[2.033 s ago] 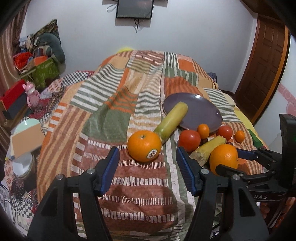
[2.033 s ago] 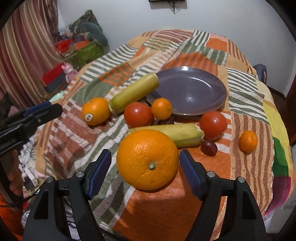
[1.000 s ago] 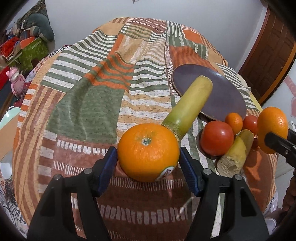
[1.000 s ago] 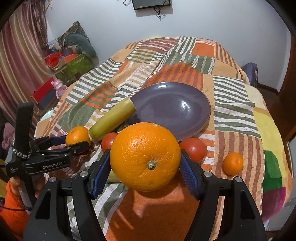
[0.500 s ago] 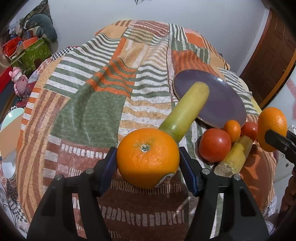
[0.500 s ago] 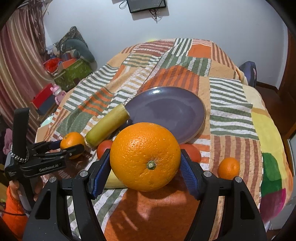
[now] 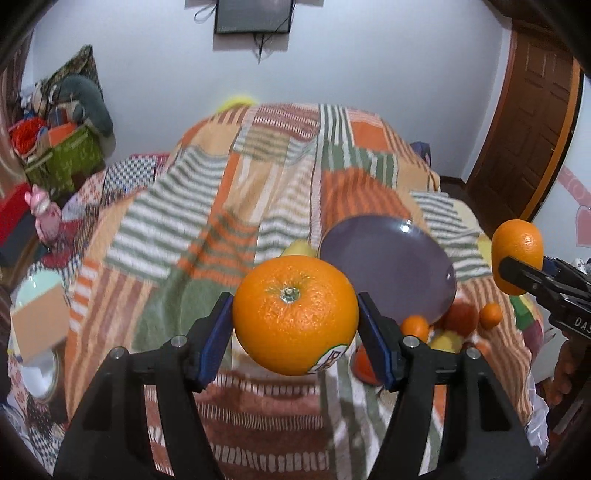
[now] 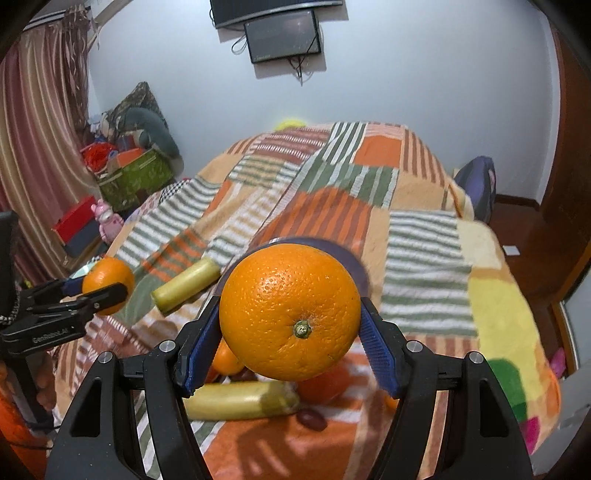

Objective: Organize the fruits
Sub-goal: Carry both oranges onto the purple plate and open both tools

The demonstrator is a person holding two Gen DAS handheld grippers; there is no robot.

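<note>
My left gripper [image 7: 295, 332] is shut on a stickered orange [image 7: 295, 314] and holds it in the air above the patchwork bed. My right gripper [image 8: 291, 332] is shut on a larger orange [image 8: 290, 312], also lifted; it shows at the right edge of the left wrist view [image 7: 517, 254]. The purple plate [image 7: 391, 269] lies empty on the blanket beyond both. Under the grippers lie a yellow-green stalk [image 8: 186, 282], a second stalk [image 8: 240, 400], tomatoes [image 7: 460, 317], small tangerines [image 7: 489, 315] and a dark plum [image 8: 312, 419].
The striped patchwork blanket [image 7: 221, 206] covers the bed. Boxes and toys [image 8: 125, 173] are piled on the floor at the left. A wooden door [image 7: 524, 122] stands at the right. A screen [image 8: 284, 35] hangs on the far wall.
Both grippers closed on their oranges and lifted them off the blanket. Over the last half second both rose higher, and the fruit pile dropped lower in view.
</note>
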